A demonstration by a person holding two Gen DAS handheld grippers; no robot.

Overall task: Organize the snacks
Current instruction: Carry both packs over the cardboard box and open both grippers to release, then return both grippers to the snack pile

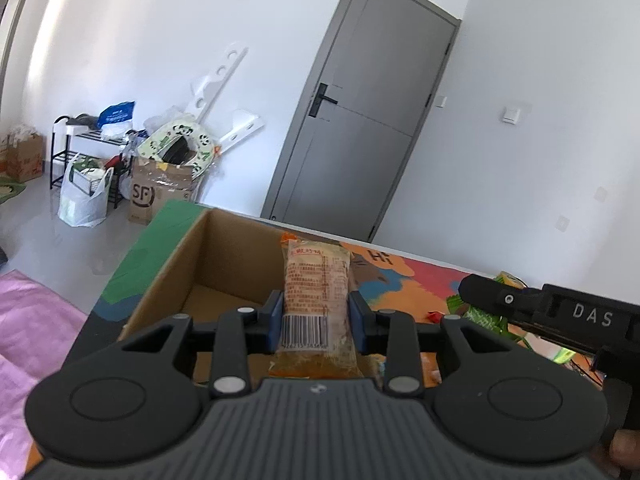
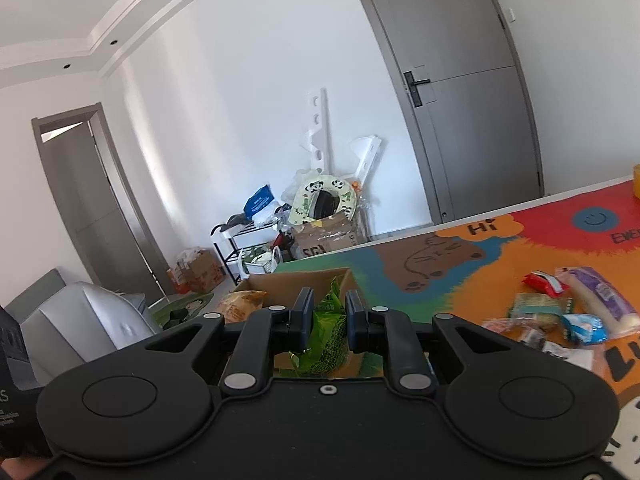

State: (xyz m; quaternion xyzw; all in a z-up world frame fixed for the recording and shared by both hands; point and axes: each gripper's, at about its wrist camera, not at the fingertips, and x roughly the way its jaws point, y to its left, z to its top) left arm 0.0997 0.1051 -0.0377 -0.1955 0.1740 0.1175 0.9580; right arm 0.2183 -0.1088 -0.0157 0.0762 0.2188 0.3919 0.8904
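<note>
My left gripper is shut on an orange snack packet with a barcode, held over the open cardboard box. The box's inside looks bare in the left wrist view. My right gripper is shut on a crinkled green snack packet, just in front of the same box. In the right wrist view the orange packet shows at the box's left. The right gripper's body appears at the right of the left wrist view, with green wrapper below it.
Several loose snacks lie on the colourful play mat to the right of the box. A grey door, a cluttered shoe rack and cardboard boxes stand by the far wall. Pink fabric lies at left.
</note>
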